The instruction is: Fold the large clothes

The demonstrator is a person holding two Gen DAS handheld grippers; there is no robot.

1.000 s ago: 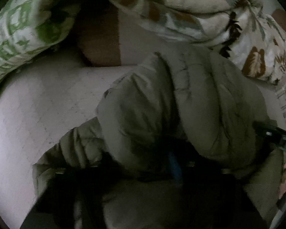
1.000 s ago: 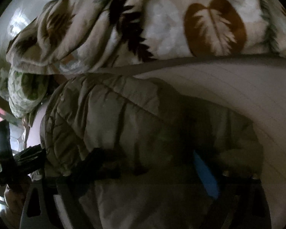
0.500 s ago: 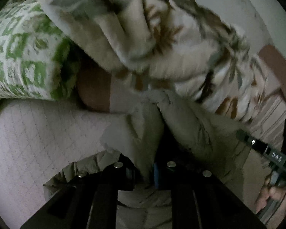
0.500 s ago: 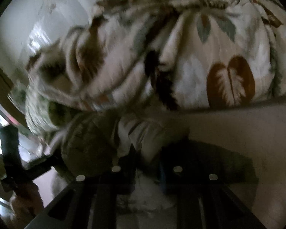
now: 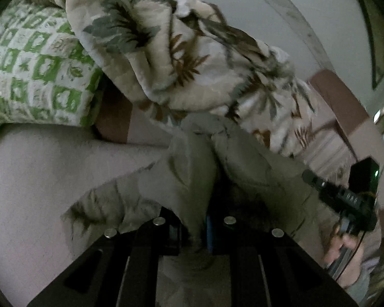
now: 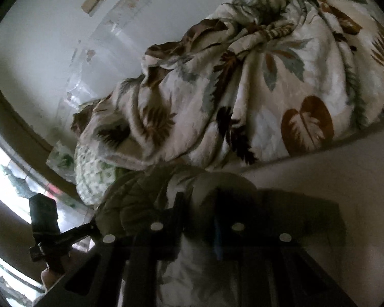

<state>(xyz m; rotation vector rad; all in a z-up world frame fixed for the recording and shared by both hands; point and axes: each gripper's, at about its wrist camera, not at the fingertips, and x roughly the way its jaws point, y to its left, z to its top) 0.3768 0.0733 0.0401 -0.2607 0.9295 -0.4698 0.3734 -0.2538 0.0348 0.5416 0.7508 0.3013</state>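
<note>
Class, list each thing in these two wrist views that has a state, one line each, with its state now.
Left gripper: shut on the jacket.
Right gripper: shut on the jacket.
Olive quilted jacket: pinched by both grippers, bunched, partly lifted off the bed.
Leaf-print blanket: crumpled in a heap behind the jacket.
Green-and-white pillow: lying on the bed, partly under the blanket.
Bed sheet: spread flat.

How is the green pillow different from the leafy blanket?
The pillow has green and white squares; the blanket has brown and grey leaves on cream. The pillow looks plump and smooth; the blanket is bunched into a wrinkly heap. In the left view the pillow sits left, and the blanket spreads across the middle and right, one edge hanging over the pillow's top. Both are soft things lying at the back of the bed.
</note>
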